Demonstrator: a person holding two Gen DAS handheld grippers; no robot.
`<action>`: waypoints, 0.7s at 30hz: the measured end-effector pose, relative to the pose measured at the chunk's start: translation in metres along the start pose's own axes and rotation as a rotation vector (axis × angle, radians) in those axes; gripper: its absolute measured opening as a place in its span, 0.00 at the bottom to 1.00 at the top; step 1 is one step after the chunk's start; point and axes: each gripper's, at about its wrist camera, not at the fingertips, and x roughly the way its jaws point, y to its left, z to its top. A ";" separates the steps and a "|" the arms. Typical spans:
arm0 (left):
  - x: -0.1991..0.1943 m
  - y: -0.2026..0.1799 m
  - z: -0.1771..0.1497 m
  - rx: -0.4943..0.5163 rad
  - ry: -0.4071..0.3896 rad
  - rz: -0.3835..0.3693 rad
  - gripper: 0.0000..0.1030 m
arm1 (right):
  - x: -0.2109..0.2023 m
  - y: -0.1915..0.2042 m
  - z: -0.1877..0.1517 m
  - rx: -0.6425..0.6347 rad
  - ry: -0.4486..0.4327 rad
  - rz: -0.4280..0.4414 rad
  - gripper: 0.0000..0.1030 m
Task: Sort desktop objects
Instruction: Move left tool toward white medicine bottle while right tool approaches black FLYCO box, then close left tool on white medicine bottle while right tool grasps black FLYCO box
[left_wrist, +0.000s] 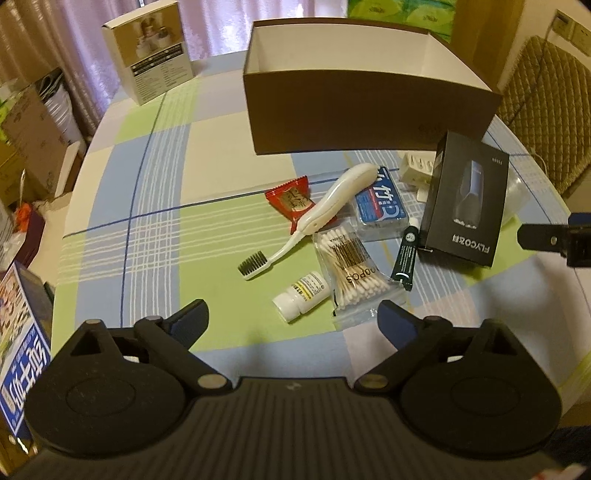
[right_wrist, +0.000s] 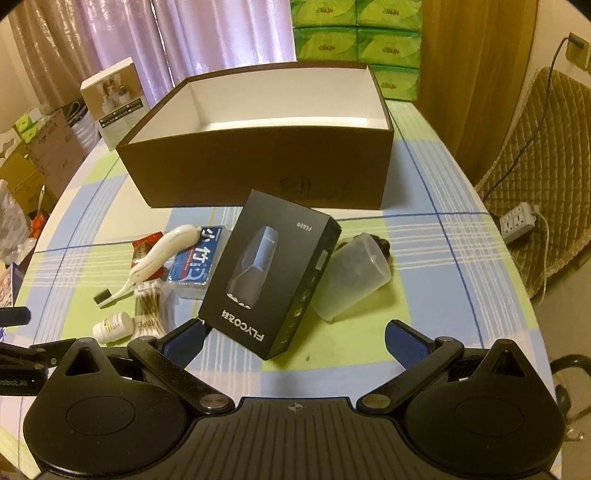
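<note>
Nothing is sorted yet: the brown box looks empty, and the shaver box, toothbrush, cotton swabs and pill bottle lie on the table in front of it. Your left gripper and right gripper both hang released, holding nothing.

Brown box; checked blue-green tablecloth.

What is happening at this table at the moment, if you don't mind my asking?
A person holds a tool in each hand over a table strewn with small toiletries. Both the left tool and the right tool are open and empty. The brown box looks empty, and the black shaver box, toothbrush and cotton swabs lie in front of it.
</note>
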 end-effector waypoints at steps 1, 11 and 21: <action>0.003 0.001 -0.001 0.012 -0.001 -0.002 0.90 | 0.001 0.000 0.000 0.005 0.002 -0.002 0.98; 0.041 0.006 0.000 0.199 0.012 -0.055 0.69 | 0.017 -0.003 -0.008 0.074 0.036 -0.041 0.98; 0.075 0.000 0.004 0.381 0.045 -0.141 0.46 | 0.023 -0.009 -0.021 0.153 0.068 -0.089 0.98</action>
